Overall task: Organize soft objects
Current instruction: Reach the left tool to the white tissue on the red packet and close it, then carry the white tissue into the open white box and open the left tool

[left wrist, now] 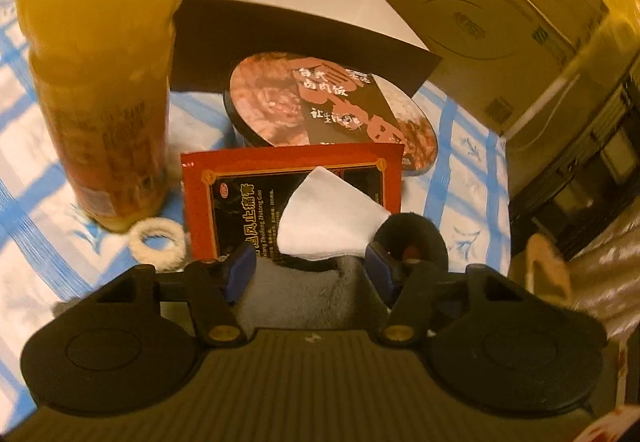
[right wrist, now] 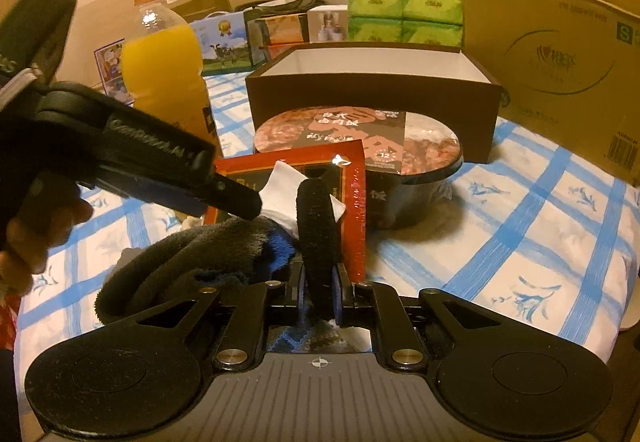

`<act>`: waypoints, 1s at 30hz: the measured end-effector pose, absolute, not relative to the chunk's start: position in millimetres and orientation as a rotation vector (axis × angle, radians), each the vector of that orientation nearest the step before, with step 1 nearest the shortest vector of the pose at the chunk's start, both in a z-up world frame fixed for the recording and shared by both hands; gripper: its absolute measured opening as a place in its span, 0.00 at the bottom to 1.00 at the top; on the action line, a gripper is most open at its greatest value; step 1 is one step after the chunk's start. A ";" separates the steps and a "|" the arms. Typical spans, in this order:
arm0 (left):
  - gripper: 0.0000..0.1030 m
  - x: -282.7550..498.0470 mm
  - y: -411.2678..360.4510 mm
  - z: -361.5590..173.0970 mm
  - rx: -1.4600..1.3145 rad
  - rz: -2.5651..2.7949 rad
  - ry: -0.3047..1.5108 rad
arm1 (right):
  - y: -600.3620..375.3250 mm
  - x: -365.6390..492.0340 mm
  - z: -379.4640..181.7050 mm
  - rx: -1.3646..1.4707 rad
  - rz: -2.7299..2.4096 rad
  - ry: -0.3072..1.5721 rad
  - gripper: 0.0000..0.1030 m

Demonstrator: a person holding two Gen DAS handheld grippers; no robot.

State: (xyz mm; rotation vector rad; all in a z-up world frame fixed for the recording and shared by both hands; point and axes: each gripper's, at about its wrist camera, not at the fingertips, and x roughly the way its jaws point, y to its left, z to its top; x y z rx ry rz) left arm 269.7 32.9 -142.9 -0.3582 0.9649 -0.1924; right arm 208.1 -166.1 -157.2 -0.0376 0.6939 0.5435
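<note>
Black fuzzy ring (right wrist: 318, 238) is clamped in the right claw (right wrist: 319, 298); the left claw (left wrist: 310, 274) straddles grey fleece (left wrist: 304, 294), half-open.

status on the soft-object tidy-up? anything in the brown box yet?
Done: nothing visibly; the open brown box shows only bare inner wall, floor hidden. In hand: the right gripper is shut on the black fuzzy ring; the left gripper straddles the grey fleece cloth, jaws apart, not yet gripping. Left: white tissue and cream fuzzy ring lie loose.
</note>
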 end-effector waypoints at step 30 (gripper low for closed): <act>0.02 262.4 28.8 -124.5 -0.311 -0.175 0.876 | -175.6 212.7 -144.7 -0.017 0.499 0.668 0.09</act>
